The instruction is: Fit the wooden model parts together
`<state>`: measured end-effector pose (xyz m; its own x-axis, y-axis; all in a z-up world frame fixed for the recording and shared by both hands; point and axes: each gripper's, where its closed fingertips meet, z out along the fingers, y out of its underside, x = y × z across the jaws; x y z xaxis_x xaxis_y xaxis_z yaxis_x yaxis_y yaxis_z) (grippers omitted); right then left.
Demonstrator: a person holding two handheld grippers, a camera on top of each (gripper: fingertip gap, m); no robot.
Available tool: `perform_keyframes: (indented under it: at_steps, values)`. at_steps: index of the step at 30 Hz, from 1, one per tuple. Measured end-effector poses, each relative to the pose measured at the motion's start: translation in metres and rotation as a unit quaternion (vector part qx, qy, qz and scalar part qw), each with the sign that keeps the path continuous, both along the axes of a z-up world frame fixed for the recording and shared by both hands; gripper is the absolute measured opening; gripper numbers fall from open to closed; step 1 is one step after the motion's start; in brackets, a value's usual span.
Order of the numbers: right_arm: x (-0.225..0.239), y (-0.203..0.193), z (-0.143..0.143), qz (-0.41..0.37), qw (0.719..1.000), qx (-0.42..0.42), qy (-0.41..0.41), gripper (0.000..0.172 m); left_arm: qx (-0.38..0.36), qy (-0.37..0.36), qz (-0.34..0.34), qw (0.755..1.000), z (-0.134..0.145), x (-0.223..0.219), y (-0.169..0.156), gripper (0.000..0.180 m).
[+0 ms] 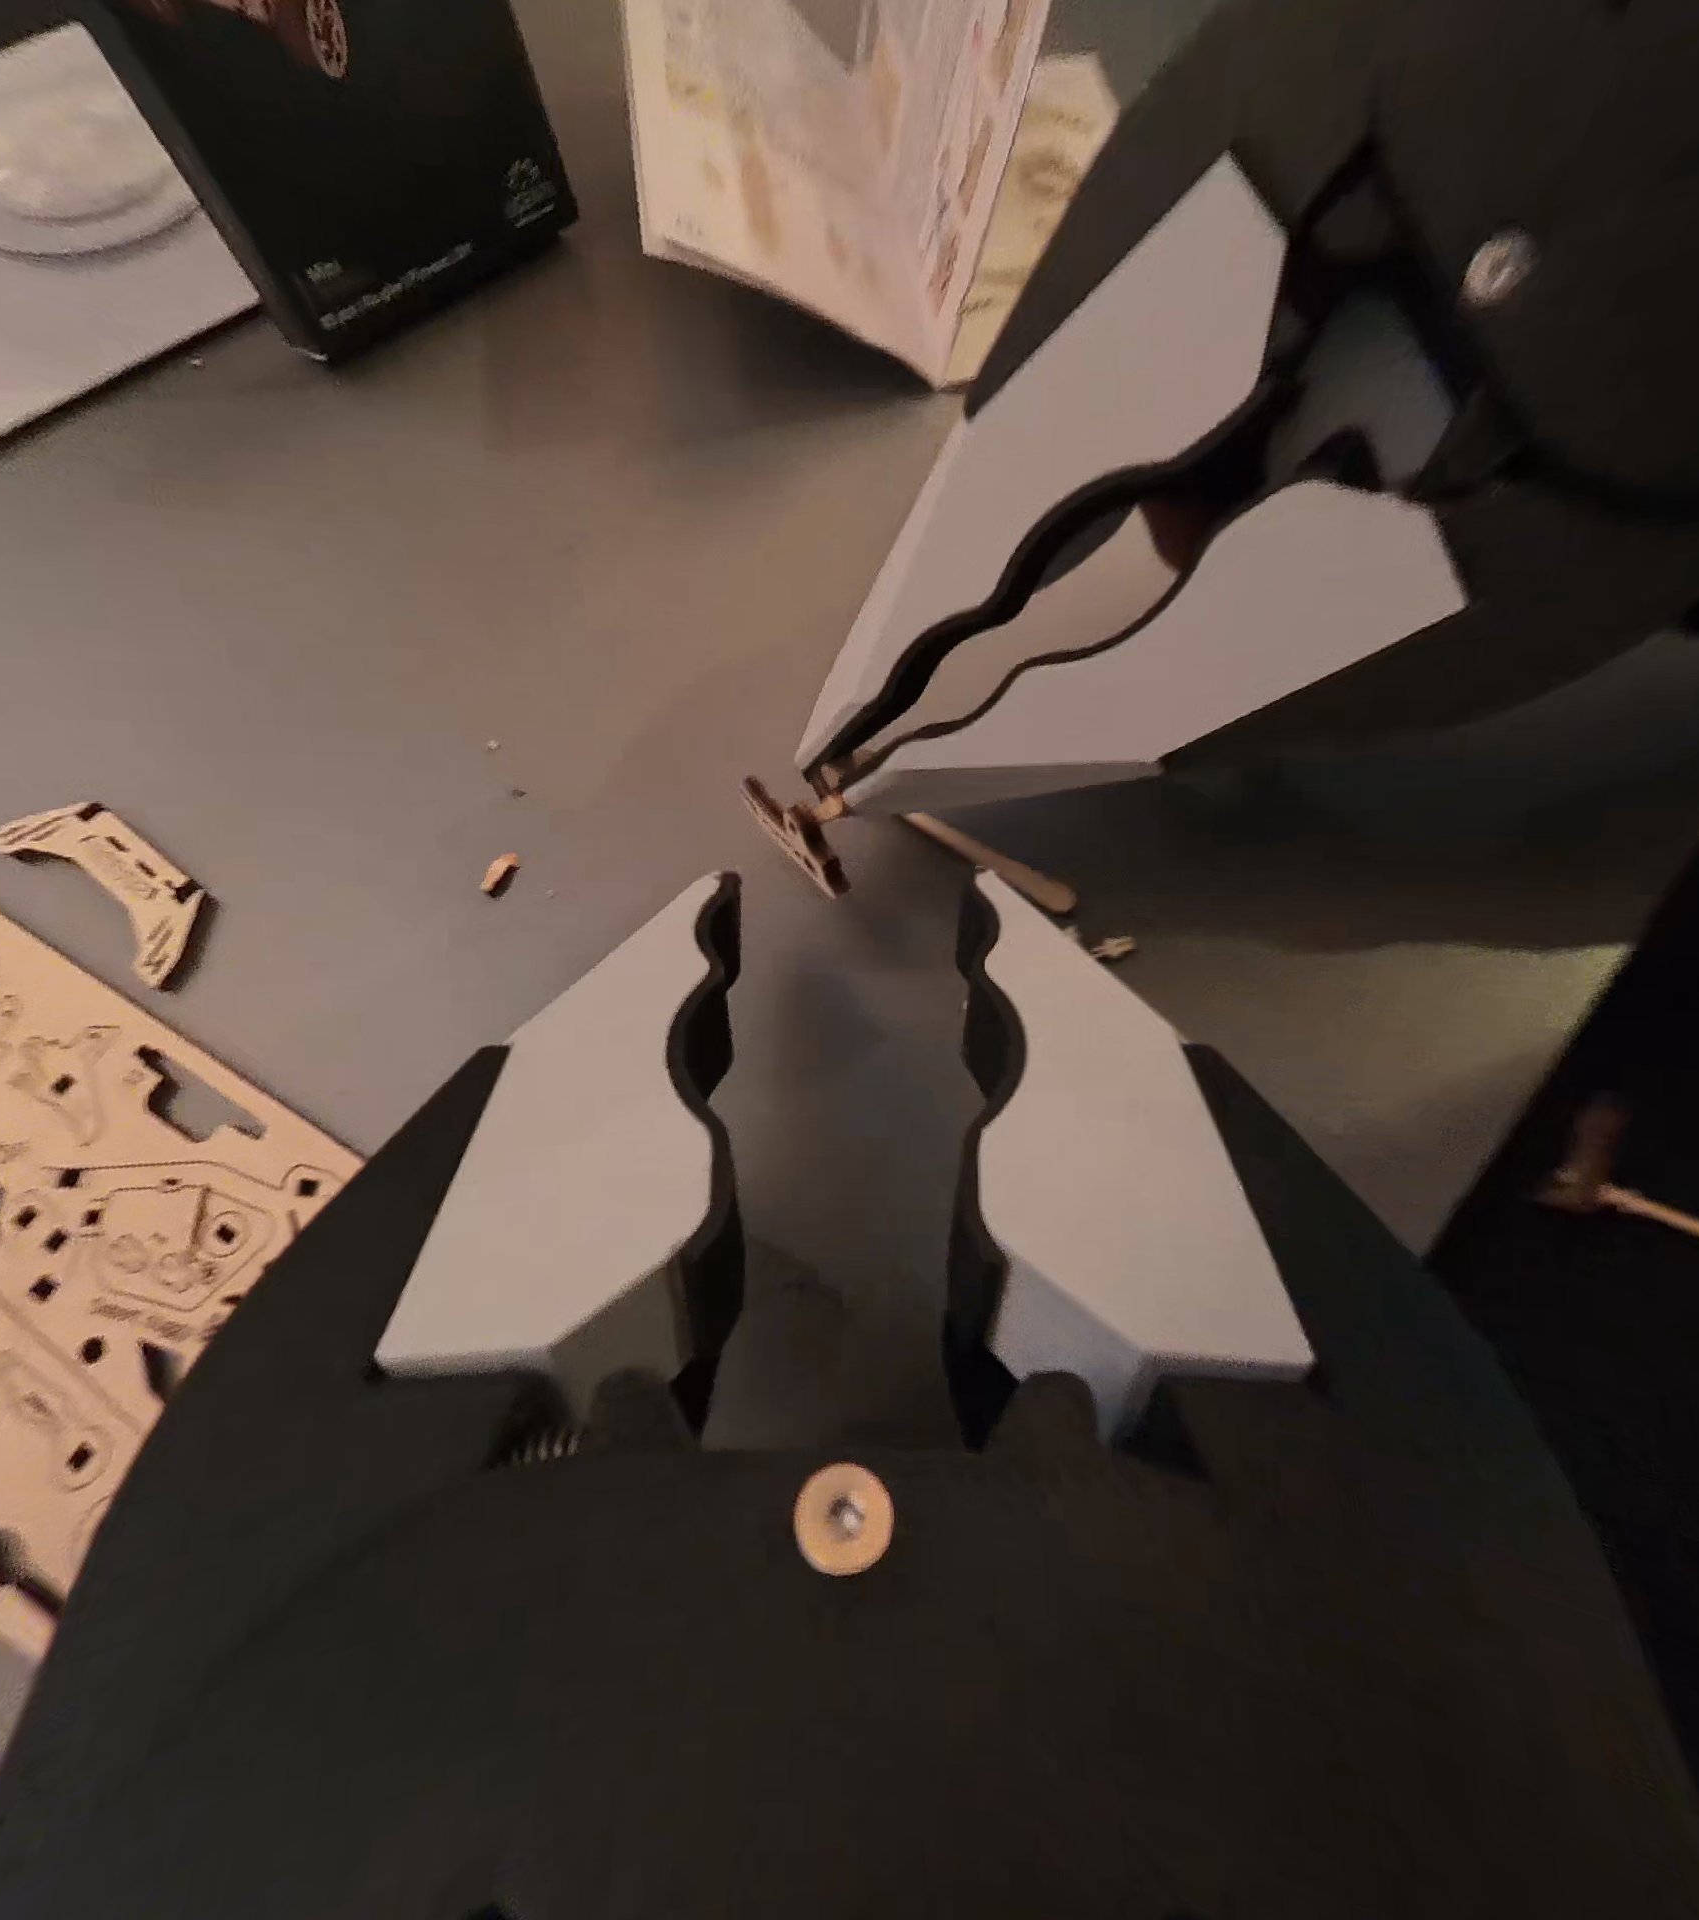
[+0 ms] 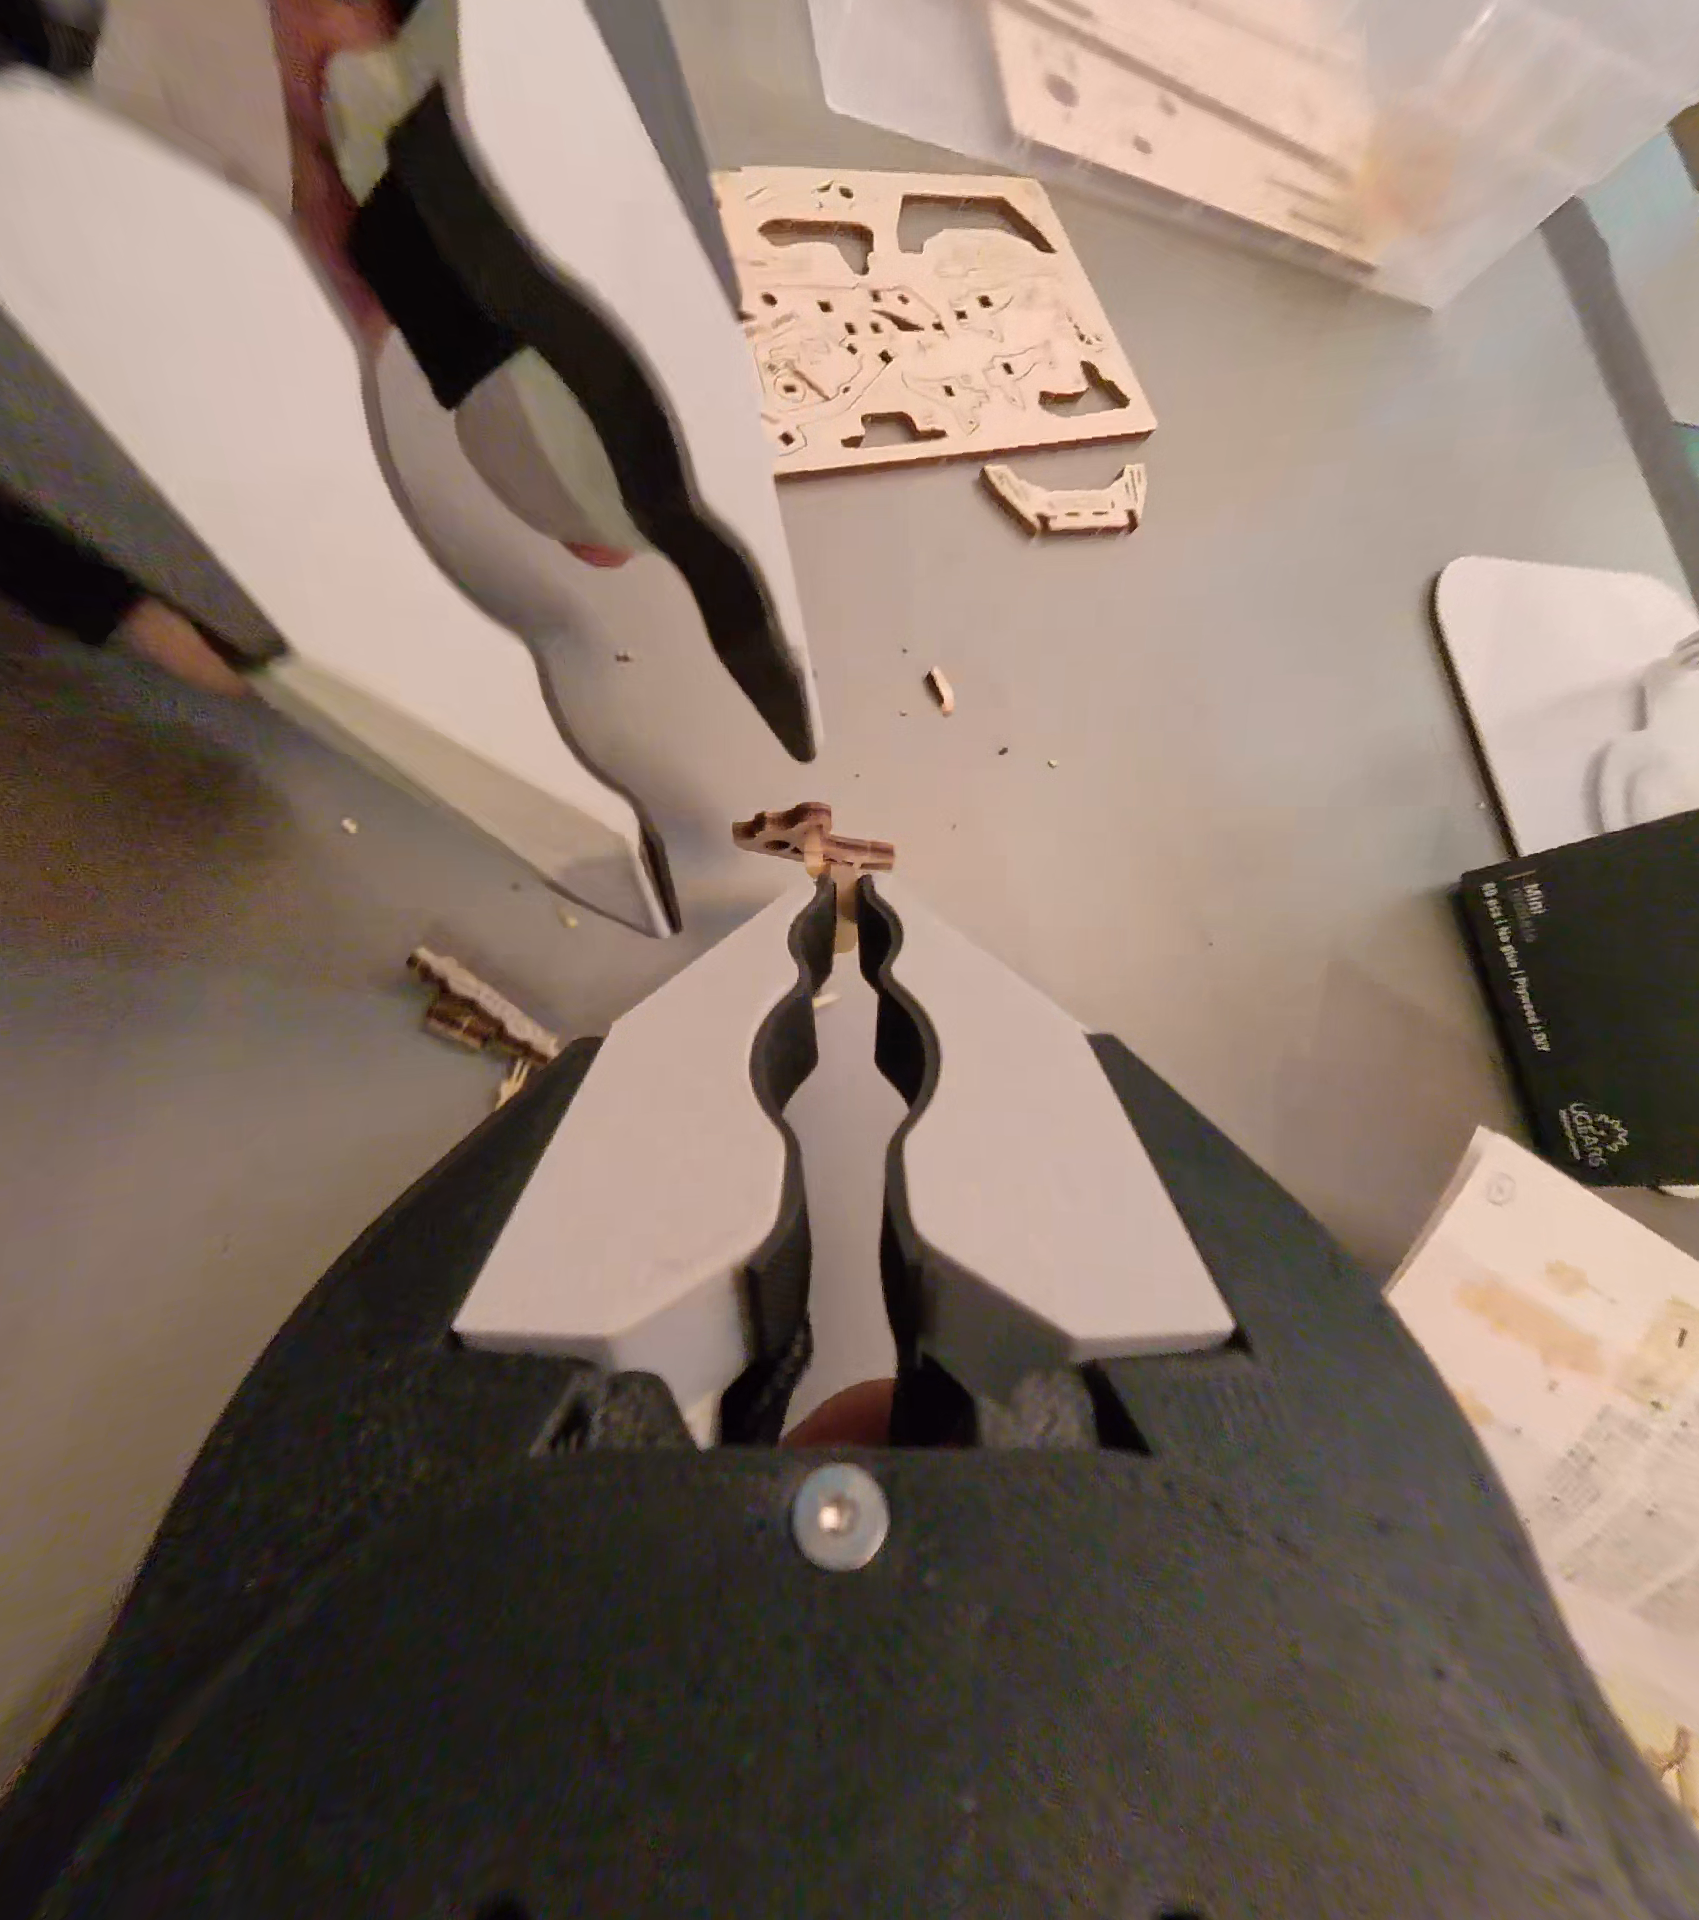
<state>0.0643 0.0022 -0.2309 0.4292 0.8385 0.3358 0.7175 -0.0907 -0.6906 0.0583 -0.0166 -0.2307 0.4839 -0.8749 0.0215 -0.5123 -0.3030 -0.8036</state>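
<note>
My right gripper (image 2: 845, 896) is shut on a thin pale wooden peg (image 2: 846, 920). A small flat brown wooden part (image 2: 812, 840) sits crosswise on the peg's tip, held above the grey table (image 2: 1188, 831). In the left wrist view the right gripper (image 1: 824, 781) comes in from the upper right with the same part (image 1: 793, 840). My left gripper (image 1: 850, 904) is open and empty, its fingertips just short of the part, not touching it. In the right wrist view the left gripper (image 2: 733, 831) comes in from the upper left, its jaws apart beside the part's left end.
A punched wooden sheet (image 1: 45, 1195) (image 2: 928, 332) and a loose bracket piece (image 1: 112, 883) (image 2: 1063, 499) lie on the table. A black box (image 1: 357, 156) (image 2: 1655, 987), a booklet (image 1: 824, 156) (image 2: 1603, 1455), a white tray (image 2: 1572, 686), a small sub-assembly (image 2: 481, 1008) and a wooden stick (image 1: 1001, 862) lie around. Both grippers' tips are close together, under 4 cm apart. From the left gripper's tips to the loose bracket piece (image 2: 1063, 499) is close to 12 cm. It turns up in the left wrist view (image 1: 122, 880) as well.
</note>
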Motion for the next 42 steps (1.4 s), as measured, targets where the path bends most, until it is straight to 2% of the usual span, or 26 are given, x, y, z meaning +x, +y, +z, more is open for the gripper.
perform_keyframes:
  at_steps: [8,15,28,34,42]
  values:
    - [-0.007,0.001,-0.007,-0.024,0.998,-0.062,0.02,0.001,0.11,0.074,0.025,0.991,-0.005,-0.005,0.015,0.016]
    - [-0.015,0.001,-0.007,-0.036,0.992,-0.111,0.053,0.001,0.132,0.11,0.03,0.985,-0.013,-0.009,0.021,0.009]
    - [-0.022,-0.002,0.001,-0.066,0.952,-0.251,0.159,0.002,0.271,0.168,0.016,0.948,0.0,-0.015,0.028,0.005]
    - [-0.021,0.002,0.007,-0.076,0.947,-0.246,0.19,0.002,0.28,0.152,0.034,0.947,0.01,-0.02,0.03,0.01]
    - [-0.022,0.002,0.013,-0.077,0.938,-0.257,0.221,0.001,0.313,0.164,0.027,0.935,0.017,-0.018,0.031,0.001]
